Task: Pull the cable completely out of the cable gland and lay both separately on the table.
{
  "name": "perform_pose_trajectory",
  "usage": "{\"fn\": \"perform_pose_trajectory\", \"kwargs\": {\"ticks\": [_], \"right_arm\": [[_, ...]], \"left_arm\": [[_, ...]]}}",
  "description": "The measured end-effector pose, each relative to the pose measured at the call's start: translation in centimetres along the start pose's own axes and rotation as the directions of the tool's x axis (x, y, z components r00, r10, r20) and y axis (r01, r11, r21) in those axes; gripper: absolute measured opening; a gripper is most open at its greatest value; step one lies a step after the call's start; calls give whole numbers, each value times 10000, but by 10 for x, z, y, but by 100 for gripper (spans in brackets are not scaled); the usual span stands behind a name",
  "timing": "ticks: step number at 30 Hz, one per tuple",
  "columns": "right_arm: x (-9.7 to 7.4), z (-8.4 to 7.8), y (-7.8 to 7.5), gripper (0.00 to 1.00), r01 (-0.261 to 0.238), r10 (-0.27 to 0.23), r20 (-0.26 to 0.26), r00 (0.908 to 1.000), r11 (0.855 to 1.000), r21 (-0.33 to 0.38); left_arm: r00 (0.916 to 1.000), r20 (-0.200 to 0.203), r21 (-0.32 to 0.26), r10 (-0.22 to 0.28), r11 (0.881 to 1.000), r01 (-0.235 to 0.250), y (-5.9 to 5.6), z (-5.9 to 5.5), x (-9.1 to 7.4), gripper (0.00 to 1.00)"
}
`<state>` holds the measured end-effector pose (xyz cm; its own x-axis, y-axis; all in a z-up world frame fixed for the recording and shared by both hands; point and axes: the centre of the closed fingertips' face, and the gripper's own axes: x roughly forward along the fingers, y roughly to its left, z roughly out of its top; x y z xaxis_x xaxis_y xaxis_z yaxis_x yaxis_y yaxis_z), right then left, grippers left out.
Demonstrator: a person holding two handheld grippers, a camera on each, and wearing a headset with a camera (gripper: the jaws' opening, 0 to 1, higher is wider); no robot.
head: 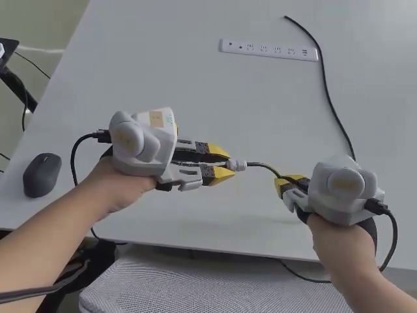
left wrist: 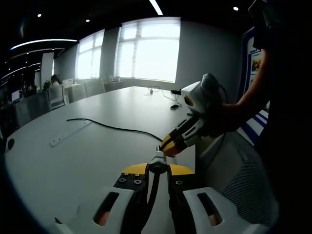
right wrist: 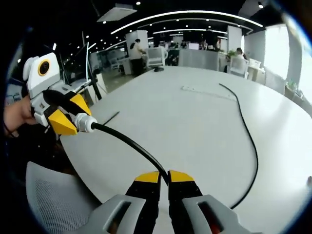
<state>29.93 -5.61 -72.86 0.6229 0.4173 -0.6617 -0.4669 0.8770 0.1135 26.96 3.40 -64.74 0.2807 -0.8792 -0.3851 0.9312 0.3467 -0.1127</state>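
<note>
Dark computer mouse [head: 42,173]: rests on the table [head: 195,85], well to the left of the cable gland.

Left gripper [head: 221,164]: held in a hand just left of the cable gland, above the table's near edge. Its yellow-tipped jaws are closed on the gland's body. In the left gripper view a black strand runs back between the jaws behind the gland.

Cable gland [head: 238,165]: small and white, lifted off the table. Its end sticks out past the left gripper's jaw tips.

Cable [head: 262,167]: black, and not yet out of the cable gland. It leaves the gland's right end and arcs down to the right.

White power strip [head: 268,49]: lies flat on the table, far beyond the cable gland.

Right gripper [head: 284,185]: held in the other hand, near the cable gland on its right. Its jaws are pinched together on the cable.

Black power lead [head: 332,104]: runs from the strip's right end toward the near edge, passing to the right of the cable gland.
</note>
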Motion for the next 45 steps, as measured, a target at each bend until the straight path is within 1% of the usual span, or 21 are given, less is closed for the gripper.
{"fn": "perform_pose_trajectory", "kwargs": {"ticks": [5,14,15,20,23,26,27,28,29,31,33,34,36,37,38,40,41,42,43,44,45], "right_arm": [[1,-9,-5,0,68,-58,-186,9998,9983,574],[1,-11,-5,0,64,-55,-184,9998,9988,482],[0,-12,-5,0,72,-63,-264,9996,9994,326],[-3,-9,-6,2,89,-90,-148,9999,10000,-14],[-7,-5,-5,2,142,-144,-52,9999,9990,-427],[-10,-2,0,3,-125,125,-6,9999,9963,-850],[-11,-1,2,3,-182,182,-17,9998,9941,-1073],[-13,0,2,4,-125,117,-52,9999,9847,-1740],[-15,2,3,5,-97,100,1,10000,9788,-2044],[-19,8,8,9,-228,271,156,9995,9737,-2268],[-23,17,15,13,-430,539,314,9981,9593,-2792],[-25,22,21,15,-593,735,332,9967,9466,-3168],[-29,32,27,17,-514,788,548,9954,9196,-3895],[-30,36,34,17,-637,940,460,9945,8928,-4459],[-30,39,40,17,-745,1091,451,9930,8756,-4772],[-30,47,49,17,-707,1164,477,9921,8299,-5534],[-29,48,58,17,-906,1373,351,9899,8036,-5882],[-29,49,62,17,-961,1428,299,9893,7920,-6029],[-27,52,67,17,-935,1460,315,9888,7694,-6319],[-27,52,69,16,-952,1495,304,9883,7597,-6432],[-25,52,72,15,-983,1503,188,9885,7307,-6756]], "left_arm": [[10000,-24,-87,15,10000,-15,3,-4,0,15],[10000,-70,-134,-27,9999,26,3,-6,2,15],[10000,-93,-136,-24,9999,23,3,-6,1,15],[9999,-126,-182,36,9998,-38,4,-6,0,15],[9999,-122,-250,89,9996,-93,5,-6,-1,15],[9998,-109,-331,139,9994,-143,6,-6,-2,15],[9998,-118,-332,140,9993,-144,6,-6,-3,15],[9998,-128,-339,135,9993,-139,7,-7,-2,15],[9998,-138,-355,136,9993,-140,7,-8,-2,15],[9998,-130,-394,132,9991,-137,7,-8,-2,15],[9999,-145,-384,93,9992,-99,7,-8,-1,15],[9998,-161,-354,74,9993,-80,6,-8,-1,15],[9998,-165,-345,58,9994,-64,6,-7,-1,15],[9999,-152,-348,54,9994,-60,6,-7,-1,15],[9999,-155,-358,39,9994,-44,6,-7,-1,15],[9998,-185,-333,6,9994,-12,5,-7,0,15],[9998,-202,-321,-7,9995,1,5,-8,0,15],[9998,-210,-316,-6,9995,0,5,-8,-1,15],[9998,-209,-316,-2,9995,-5,5,-8,-1,15],[9998,-205,-321,-1,9995,-6,5,-7,-1,15],[9998,-202,-320,-1,9995,-6,5,-7,-1,15]]}}
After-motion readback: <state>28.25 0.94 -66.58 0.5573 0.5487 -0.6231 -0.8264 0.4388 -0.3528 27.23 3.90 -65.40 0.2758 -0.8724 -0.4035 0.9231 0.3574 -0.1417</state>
